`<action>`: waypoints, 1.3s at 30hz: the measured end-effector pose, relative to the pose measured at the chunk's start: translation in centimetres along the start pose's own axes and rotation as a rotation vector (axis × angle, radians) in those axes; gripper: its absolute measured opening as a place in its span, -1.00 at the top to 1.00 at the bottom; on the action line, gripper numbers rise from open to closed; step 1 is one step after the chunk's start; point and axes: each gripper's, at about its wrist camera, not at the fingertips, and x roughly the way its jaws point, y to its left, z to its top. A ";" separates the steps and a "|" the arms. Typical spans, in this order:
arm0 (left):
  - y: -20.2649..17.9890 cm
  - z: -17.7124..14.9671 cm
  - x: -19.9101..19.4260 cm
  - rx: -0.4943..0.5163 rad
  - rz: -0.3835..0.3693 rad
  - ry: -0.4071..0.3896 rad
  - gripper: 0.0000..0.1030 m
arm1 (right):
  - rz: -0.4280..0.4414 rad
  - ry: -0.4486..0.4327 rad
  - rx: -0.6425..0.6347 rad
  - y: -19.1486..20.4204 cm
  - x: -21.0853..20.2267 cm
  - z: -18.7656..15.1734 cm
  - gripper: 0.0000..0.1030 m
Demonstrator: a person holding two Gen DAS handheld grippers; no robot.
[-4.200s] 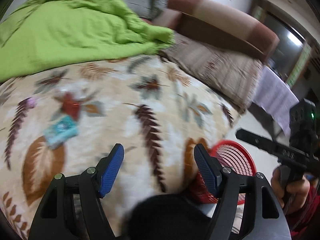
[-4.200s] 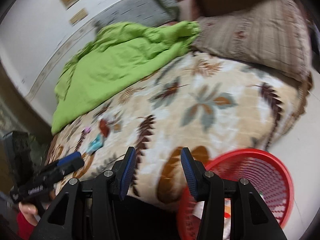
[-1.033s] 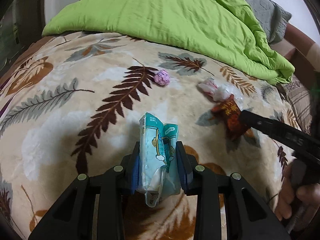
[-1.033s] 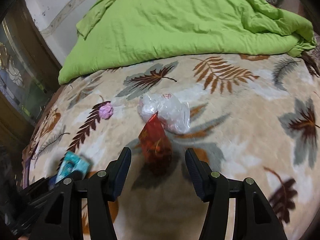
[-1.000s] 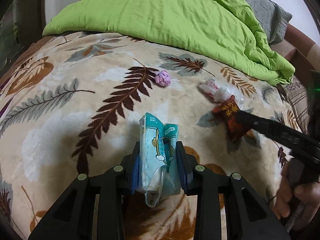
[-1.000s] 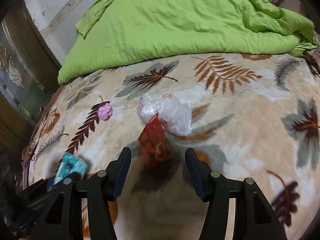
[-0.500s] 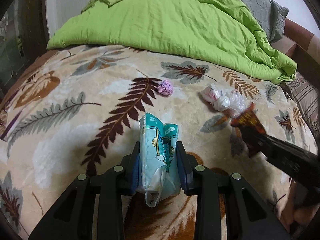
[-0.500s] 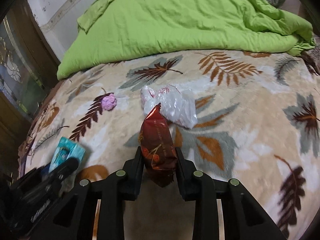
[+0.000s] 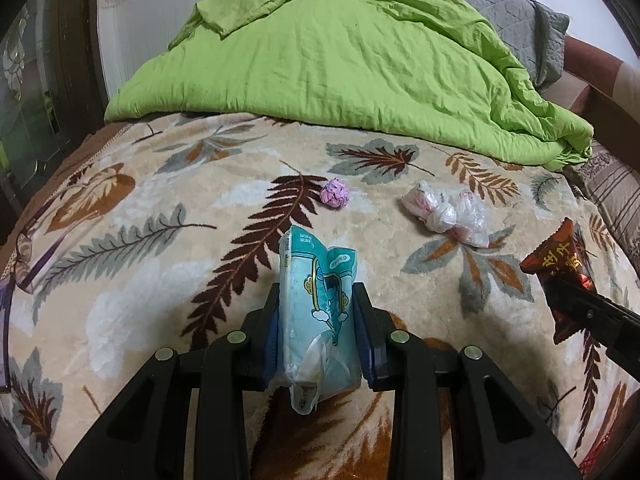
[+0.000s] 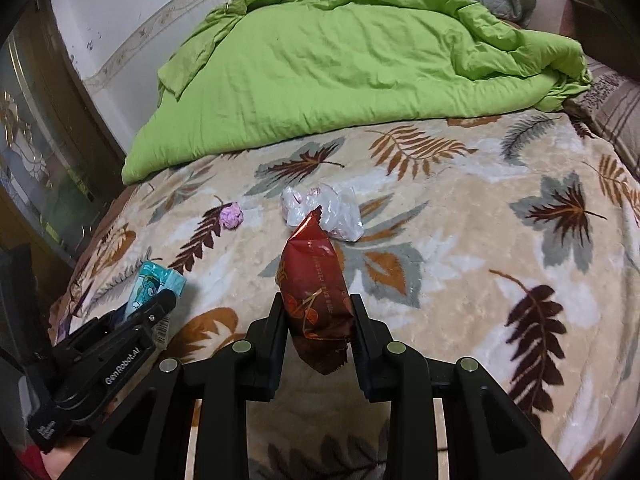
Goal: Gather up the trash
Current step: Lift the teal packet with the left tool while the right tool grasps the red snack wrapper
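My left gripper (image 9: 318,316) is shut on a light blue tissue pack (image 9: 316,280), held just above the leaf-patterned blanket (image 9: 160,240). My right gripper (image 10: 318,316) is shut on a dark red snack wrapper (image 10: 314,280), lifted off the bed. That wrapper (image 9: 560,264) and the right gripper's arm also show at the right edge of the left wrist view. A crumpled pink paper ball (image 9: 335,194) and a clear plastic bag bundle (image 9: 444,212) lie on the blanket beyond both grippers. In the right wrist view the left gripper (image 10: 148,304) with the blue pack (image 10: 154,284) is at lower left.
A rumpled green quilt (image 9: 340,60) covers the far half of the bed, with a grey pillow (image 9: 508,12) behind it. A dark wooden frame (image 10: 52,92) stands at the left. Striped bedding (image 10: 616,116) lies at the far right.
My right gripper closed on the red wrapper and lifted it off the blanket, drawing back from the plastic bag. The left gripper kept its hold on the blue pack and tilted slightly.
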 end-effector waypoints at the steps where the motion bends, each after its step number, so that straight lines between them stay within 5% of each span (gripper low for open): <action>1: -0.1 0.0 -0.1 0.002 0.001 -0.004 0.40 | 0.000 -0.002 -0.001 0.0 -0.2 -0.1 0.39; 39: -3.2 -3.6 -4.4 0.075 -0.085 -0.010 0.39 | 0.031 0.005 0.105 -1.1 -3.7 -3.6 0.39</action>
